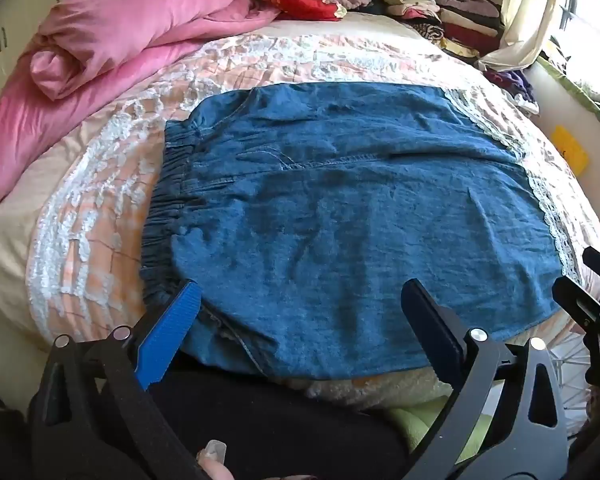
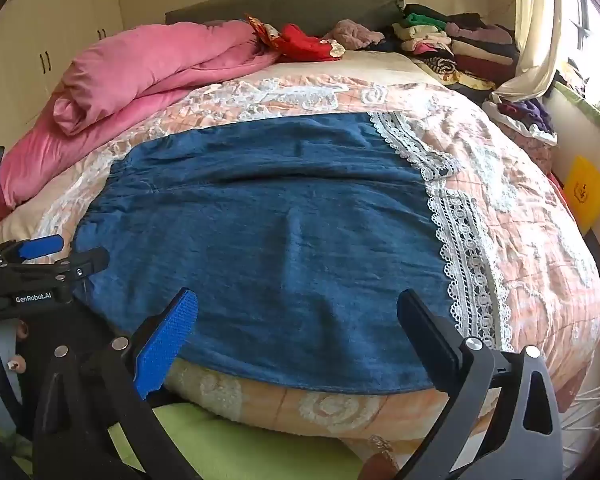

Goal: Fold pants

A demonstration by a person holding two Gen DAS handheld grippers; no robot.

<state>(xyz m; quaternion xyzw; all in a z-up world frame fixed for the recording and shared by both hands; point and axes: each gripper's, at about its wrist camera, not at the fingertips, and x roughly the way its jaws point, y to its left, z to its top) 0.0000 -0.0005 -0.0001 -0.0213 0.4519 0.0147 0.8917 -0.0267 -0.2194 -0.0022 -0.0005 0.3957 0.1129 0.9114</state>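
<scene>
Apparently halfway: the denim pants [image 1: 340, 216] lie flat on the bedspread [image 2: 520, 208], seemingly folded leg over leg. Both the left gripper [image 1: 300, 320] and right gripper [image 2: 296, 328] gape wide near their front edge, holding nothing; crosswise folds likely remain.

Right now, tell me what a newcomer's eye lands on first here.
The blue denim pants spread flat across the middle of the bed, with white lace trim along their right end. Next, the rumpled pink quilt at the far left. Both grippers, left and right, hang open at the near edge.

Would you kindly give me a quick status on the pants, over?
Left gripper open, right gripper open, both empty. Blue pants spread flat on the bed quilt, lace hems rightward. Nothing on them.
</scene>
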